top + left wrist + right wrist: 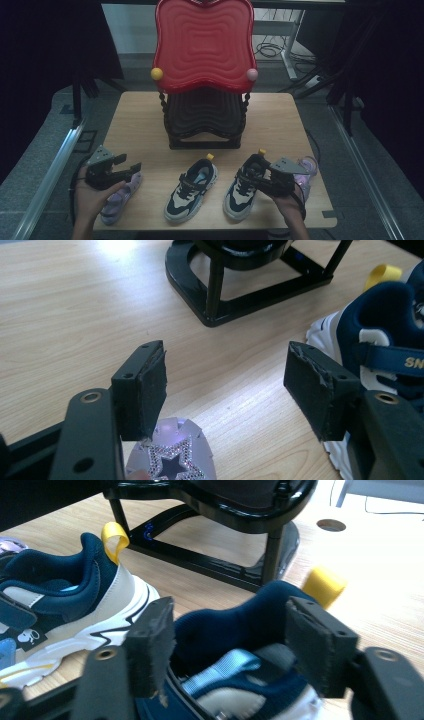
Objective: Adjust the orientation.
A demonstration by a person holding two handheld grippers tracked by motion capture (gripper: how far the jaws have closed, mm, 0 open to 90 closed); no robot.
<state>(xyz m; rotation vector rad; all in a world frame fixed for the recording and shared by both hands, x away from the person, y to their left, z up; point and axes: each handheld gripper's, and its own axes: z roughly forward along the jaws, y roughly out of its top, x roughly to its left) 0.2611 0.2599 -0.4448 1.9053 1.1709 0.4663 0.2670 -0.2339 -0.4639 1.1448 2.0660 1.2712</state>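
Observation:
Two navy-and-white sneakers lie near the table's front edge, one in the middle (192, 192) and one to its right (242, 192). My right gripper (256, 176) is open, its jaws standing on either side of the right sneaker's (235, 675) heel collar; I cannot tell whether they touch it. The middle sneaker (75, 605) lies to the left in the right gripper view (230, 640). A lilac shoe (117, 200) with a glittery star (172, 460) lies at the front left. My left gripper (134, 167) hovers open just above its toe (225, 375).
A shoe rack with a red top shelf (202, 45) and a black lower shelf (202, 115) stands at the back middle of the wooden table (140, 120); its black base (250, 295) is close ahead. A second lilac shoe (306, 176) lies behind my right gripper.

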